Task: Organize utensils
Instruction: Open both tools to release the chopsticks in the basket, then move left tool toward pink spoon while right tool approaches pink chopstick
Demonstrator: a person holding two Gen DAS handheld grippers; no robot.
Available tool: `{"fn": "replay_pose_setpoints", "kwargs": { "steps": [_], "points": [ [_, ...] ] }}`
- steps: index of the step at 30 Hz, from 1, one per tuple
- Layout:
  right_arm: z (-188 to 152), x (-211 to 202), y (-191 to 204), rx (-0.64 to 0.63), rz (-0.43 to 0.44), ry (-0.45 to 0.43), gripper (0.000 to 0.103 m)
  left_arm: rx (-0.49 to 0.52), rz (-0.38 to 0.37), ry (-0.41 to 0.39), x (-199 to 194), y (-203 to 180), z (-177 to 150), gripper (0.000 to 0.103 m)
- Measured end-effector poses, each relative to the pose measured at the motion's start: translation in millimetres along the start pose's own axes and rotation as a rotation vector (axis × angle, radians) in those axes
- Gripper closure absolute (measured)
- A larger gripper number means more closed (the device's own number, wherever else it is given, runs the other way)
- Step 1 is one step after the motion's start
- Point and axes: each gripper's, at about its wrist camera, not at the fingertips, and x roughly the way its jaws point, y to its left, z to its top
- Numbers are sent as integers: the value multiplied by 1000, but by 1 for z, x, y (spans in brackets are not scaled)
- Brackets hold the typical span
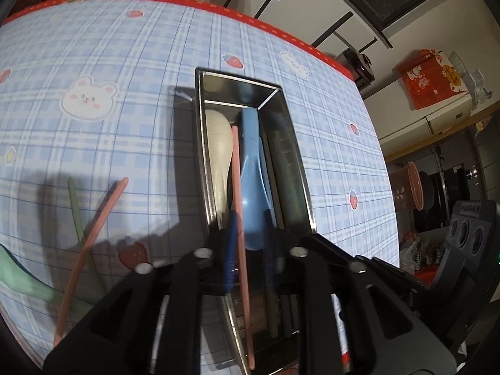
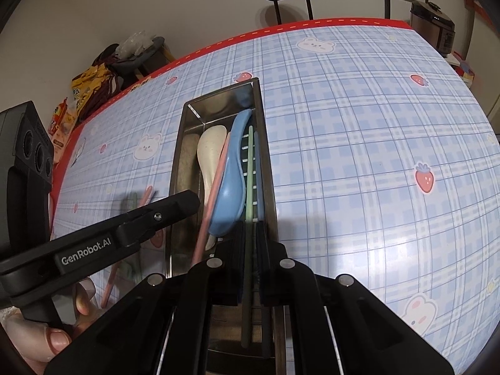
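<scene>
While the steel tray [image 1: 290, 125] is lying lengthwise on the bench [image 1: 93, 140], its long axis is running straight away from both cameras, and the utensils inside are lying along that same line. A pink chopstick [image 1: 239, 203] is resting in the tray, its far tip pointing at the tray's far end, between a cream spoon [image 1: 218, 147] and a blue spoon [image 1: 253, 181]. The left gripper [image 1: 248, 250] is hanging over the tray's near end with its jaws slightly parted; the chopstick is passing between them, just beside the left pad, and the pads are not clamping it. In the right wrist view, a green chopstick [image 2: 249, 187] is lying along the tray's right wall, parallel to it, beside a blue chopstick [image 2: 257, 172]. The right gripper [image 2: 248, 250] is standing nearly closed around the green chopstick's near part, though I cannot tell whether its pads are pressing it. Left of the tray, a second pink chopstick [image 1: 90, 243] and a green spoon [image 1: 18, 278] are lying on the bench, slanting.
</scene>
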Motion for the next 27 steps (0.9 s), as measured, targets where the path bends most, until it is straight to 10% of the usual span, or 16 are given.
{"fn": "replay_pose_setpoints", "kwargs": {
  "steps": [7, 9, 12, 27],
  "points": [
    [-8, -33, 7, -28, -38, -74, 38, 51, 25, -104, -47, 2, 0, 40],
    [-12, -42, 10, -34, -54, -88, 24, 45, 47, -127, -61, 7, -3, 16],
    [-20, -52, 14, -47, -66, -101, 11, 16, 71, -167, -83, 19, -10, 10],
    [-98, -57, 70, -135, -109, -46, 6, -30, 361, -202, -157, 110, -96, 6]
  ]
}}
